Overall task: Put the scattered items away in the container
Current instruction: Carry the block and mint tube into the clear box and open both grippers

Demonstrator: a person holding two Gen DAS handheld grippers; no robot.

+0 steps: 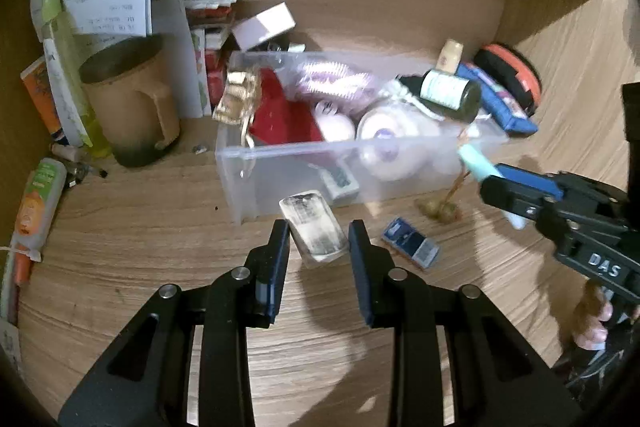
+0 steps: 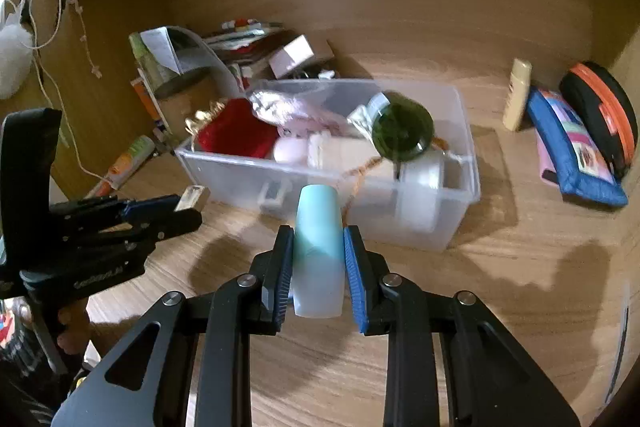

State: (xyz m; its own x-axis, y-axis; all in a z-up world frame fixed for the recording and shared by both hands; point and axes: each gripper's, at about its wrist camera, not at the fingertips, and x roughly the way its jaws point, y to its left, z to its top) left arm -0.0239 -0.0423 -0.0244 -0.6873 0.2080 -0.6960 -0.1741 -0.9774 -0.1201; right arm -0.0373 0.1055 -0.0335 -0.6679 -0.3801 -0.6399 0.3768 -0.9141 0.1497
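Observation:
A clear plastic container [image 1: 256, 183] [image 2: 464, 131] stands on the wooden desk, holding a red pouch [image 1: 280, 115], a dark green bottle [image 2: 402, 131] and several white jars. My left gripper [image 1: 319, 231] is shut on a small clear rectangular case [image 1: 314, 231] and holds it just in front of the container's near wall; the case also shows in the right wrist view [image 2: 194, 197]. My right gripper [image 2: 316, 239] is shut on a pale teal tube [image 2: 319, 247] in front of the container; it shows in the left wrist view [image 1: 478, 167] by the container's right end.
A tan mug [image 1: 132, 103], papers and tubes crowd the left. A small blue packet [image 1: 410, 243] and a brownish trinket [image 1: 438, 209] lie on the desk before the container. A cream bottle [image 2: 518, 95], blue pouch [image 2: 576, 151] and black-orange case [image 2: 604, 111] sit right.

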